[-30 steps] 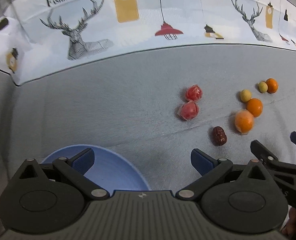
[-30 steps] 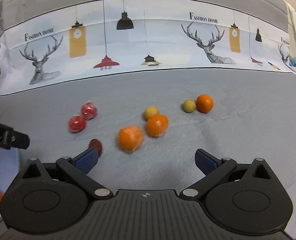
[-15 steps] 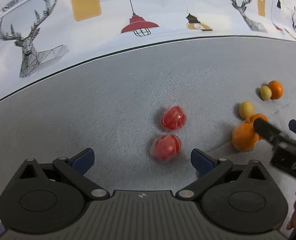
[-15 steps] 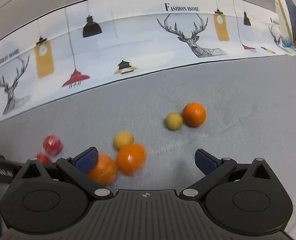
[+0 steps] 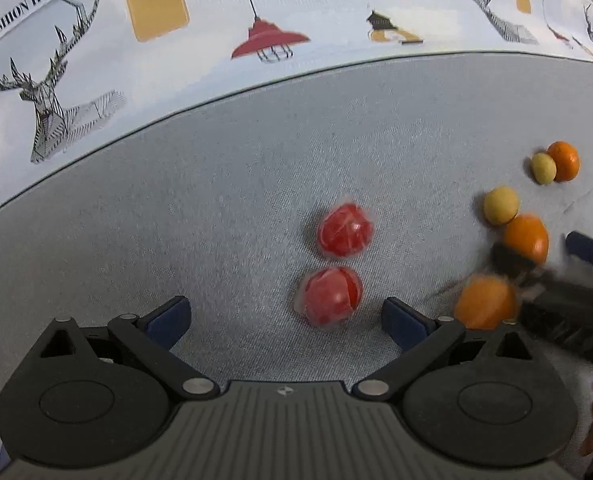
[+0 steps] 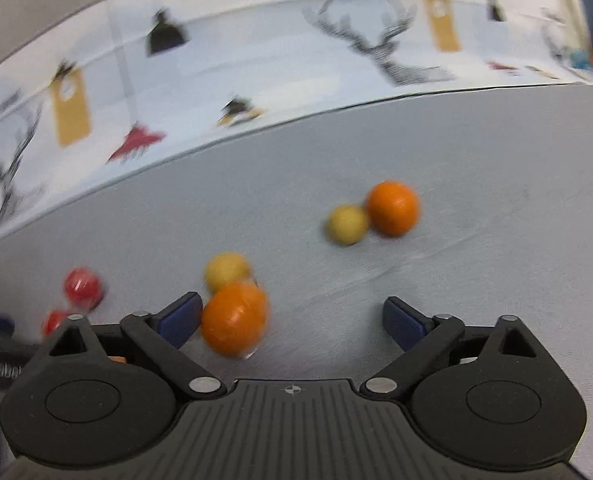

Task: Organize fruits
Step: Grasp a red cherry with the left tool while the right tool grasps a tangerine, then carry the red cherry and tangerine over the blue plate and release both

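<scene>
While both jaws have just been closing a bit, left tool (image 5: 284, 314) straddles a wrapped red fruit (image 5: 329, 297) ungripped, right tool (image 6: 292, 318) an orange (image 6: 234, 318), still wide.

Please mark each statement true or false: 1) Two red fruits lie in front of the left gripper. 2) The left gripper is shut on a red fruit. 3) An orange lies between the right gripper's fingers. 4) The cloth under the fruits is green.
1) True: two red fruits lie before the left gripper.
2) False: its jaws are open, touching neither.
3) True: an orange lies inside the right gripper, ungripped.
4) False: the cloth is grey.
</scene>
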`<action>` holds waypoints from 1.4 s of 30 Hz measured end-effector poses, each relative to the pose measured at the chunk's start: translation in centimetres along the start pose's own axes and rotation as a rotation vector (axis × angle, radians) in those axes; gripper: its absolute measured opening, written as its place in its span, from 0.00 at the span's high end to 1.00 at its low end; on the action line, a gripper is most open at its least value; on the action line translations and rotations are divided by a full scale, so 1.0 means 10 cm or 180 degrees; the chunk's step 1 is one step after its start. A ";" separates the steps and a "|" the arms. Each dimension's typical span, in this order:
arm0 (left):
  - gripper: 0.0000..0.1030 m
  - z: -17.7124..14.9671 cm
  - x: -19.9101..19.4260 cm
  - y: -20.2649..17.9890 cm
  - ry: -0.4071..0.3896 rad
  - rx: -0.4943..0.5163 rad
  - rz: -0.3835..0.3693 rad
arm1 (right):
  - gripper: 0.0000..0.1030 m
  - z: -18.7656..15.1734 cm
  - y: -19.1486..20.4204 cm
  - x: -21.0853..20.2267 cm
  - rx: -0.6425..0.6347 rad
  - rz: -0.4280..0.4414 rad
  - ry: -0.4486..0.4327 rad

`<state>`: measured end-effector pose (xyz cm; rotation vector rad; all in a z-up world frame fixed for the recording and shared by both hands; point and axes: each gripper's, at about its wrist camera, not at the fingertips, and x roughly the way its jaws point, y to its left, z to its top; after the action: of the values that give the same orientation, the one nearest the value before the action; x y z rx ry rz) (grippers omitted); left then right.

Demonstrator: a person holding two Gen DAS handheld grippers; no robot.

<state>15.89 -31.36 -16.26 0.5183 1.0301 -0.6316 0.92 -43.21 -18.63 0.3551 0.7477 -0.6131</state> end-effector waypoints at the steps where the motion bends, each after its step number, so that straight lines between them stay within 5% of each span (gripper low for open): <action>1: 0.14 0.01 -0.01 -0.01 -0.0025 0.0015 -0.0012 | 0.14 -0.03 0.07 0.01 -0.0158 -0.0073 -0.0055; 2: 0.21 0.02 -0.02 -0.02 -0.0025 0.0032 -0.0039 | 0.25 -0.04 0.09 -0.01 -0.0200 -0.0038 -0.0144; 4: 0.51 0.05 -0.02 -0.03 0.0010 0.0008 -0.0192 | 0.41 -0.03 0.09 -0.02 -0.0227 -0.0012 -0.0188; 5: 0.65 0.06 -0.03 -0.03 0.0006 -0.0002 -0.0303 | 0.63 -0.02 0.09 -0.04 -0.0263 0.0029 -0.0205; 6: 0.70 0.06 -0.06 -0.05 -0.0018 0.0032 -0.0319 | 0.65 -0.02 0.10 -0.07 -0.0312 0.0062 -0.0205; 18: 0.70 -0.51 -1.03 0.23 -0.0288 -0.0106 -0.0270 | 0.65 -0.24 0.10 -1.02 -0.0245 0.0118 -0.0170; 31: 0.70 -1.66 -2.38 0.86 -0.0242 -0.0640 0.0069 | 0.65 -0.72 1.06 -2.36 -0.0722 0.1172 -0.0024; 42: 0.70 -2.34 -2.87 1.16 -0.0334 -0.0918 0.0222 | 0.65 -1.10 1.44 -3.05 -0.1101 0.1357 -0.0112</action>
<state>-1.03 -0.90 0.74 0.2641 0.9794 -0.4341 -13.15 -14.67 -2.93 0.1736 0.7020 -0.0835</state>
